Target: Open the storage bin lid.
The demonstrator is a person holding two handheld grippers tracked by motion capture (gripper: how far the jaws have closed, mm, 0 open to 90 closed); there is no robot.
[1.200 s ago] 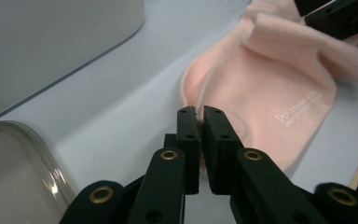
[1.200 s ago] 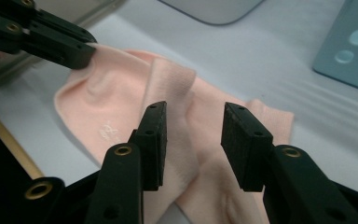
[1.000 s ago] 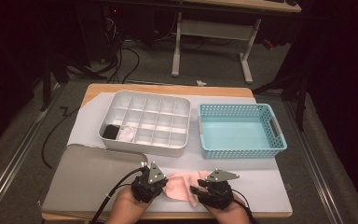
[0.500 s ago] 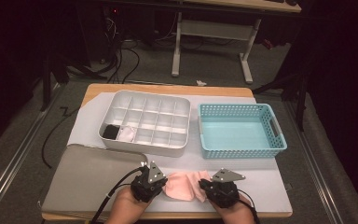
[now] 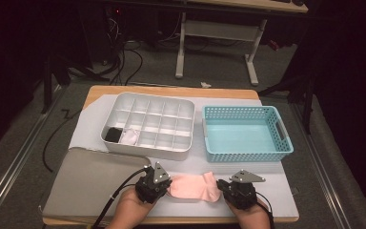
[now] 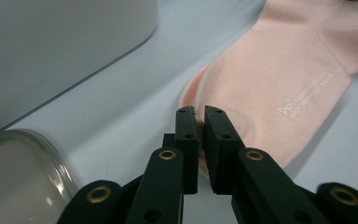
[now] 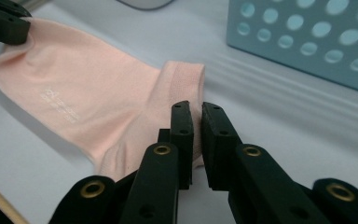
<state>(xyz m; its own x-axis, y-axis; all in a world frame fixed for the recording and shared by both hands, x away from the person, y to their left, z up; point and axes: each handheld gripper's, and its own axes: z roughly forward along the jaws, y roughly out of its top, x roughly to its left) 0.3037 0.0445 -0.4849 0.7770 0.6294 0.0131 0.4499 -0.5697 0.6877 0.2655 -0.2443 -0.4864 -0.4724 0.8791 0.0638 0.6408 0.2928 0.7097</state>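
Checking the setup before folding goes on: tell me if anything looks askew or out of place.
Nothing stands out. The pink sock lies flat on the table mat, held at each end by the left gripper and right gripper; the tray and basket sit squarely.

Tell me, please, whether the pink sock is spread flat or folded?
Spread flat: the sock lies stretched in one layer on the table, the left gripper pinching its toe and the right gripper its cuff.
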